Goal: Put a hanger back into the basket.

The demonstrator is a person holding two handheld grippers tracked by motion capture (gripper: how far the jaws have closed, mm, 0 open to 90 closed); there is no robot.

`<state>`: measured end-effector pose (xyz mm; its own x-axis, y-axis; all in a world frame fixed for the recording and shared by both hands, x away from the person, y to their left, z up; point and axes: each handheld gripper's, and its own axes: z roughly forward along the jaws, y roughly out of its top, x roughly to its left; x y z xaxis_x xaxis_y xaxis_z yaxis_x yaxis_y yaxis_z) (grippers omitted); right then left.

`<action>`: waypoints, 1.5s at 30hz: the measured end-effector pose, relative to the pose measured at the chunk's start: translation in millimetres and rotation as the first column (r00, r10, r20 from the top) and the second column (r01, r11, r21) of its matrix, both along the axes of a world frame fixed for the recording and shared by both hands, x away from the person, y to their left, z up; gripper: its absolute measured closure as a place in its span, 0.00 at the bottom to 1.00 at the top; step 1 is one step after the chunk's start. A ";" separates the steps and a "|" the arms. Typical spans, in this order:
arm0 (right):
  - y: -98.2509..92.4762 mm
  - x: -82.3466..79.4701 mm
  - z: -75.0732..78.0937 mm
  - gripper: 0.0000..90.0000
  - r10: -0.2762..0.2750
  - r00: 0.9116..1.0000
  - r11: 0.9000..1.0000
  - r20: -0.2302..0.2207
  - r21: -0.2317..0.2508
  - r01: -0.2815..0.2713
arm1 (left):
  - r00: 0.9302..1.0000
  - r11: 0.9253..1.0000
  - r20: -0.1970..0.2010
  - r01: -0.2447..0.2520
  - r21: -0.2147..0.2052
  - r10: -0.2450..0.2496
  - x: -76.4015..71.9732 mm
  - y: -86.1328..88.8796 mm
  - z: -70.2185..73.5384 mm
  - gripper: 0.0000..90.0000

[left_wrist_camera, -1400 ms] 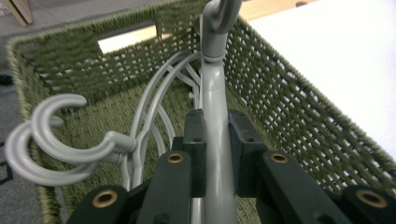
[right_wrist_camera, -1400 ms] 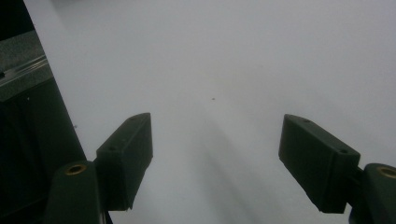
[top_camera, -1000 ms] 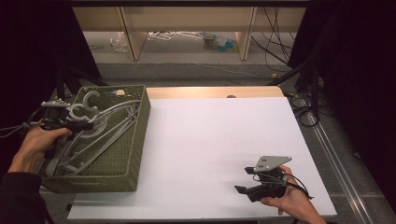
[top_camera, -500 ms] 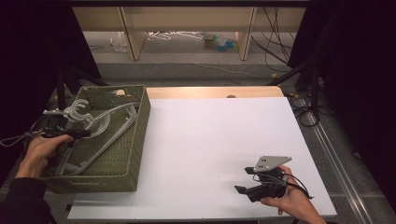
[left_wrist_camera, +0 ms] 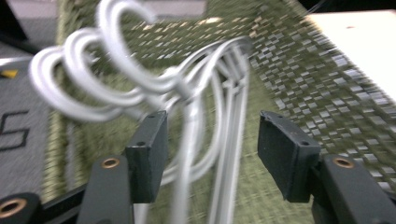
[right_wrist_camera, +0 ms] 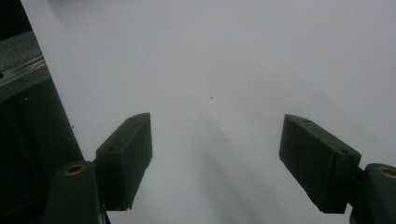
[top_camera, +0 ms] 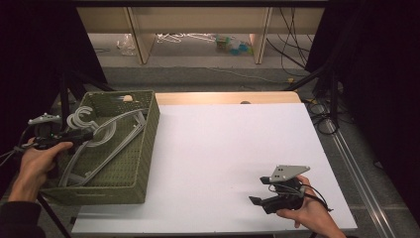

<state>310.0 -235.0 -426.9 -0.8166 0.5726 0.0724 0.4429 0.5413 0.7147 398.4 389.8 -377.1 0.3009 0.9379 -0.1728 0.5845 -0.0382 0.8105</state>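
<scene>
Left tongs at left edge of frame, over basket rim; jaws just been opening, now apart w/ hangers between them, pads not pressing; hangers lie in basket, hooks toward upper left; right tongs lower right on white surface, jaws wide, nothing between.

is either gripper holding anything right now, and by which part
Nothing is held. The left gripper has just been opening; the hangers run between its jaws, unpressed. The right gripper is open over the bare table.
</scene>
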 end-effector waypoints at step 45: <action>-0.2 4.1 -1.4 0.23 -0.084 0.993 0.989 0.080 0.132 0.073 | 0.880 0.906 0.246 0.424 -0.018 -0.407 -95.0 -197.1 -20.7 0.18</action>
<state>314.0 -235.2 -428.3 -0.7757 0.6257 0.0821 0.4154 0.4084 0.8128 303.4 192.7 -397.8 0.6994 0.7061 -0.1104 0.3238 -0.1753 0.9297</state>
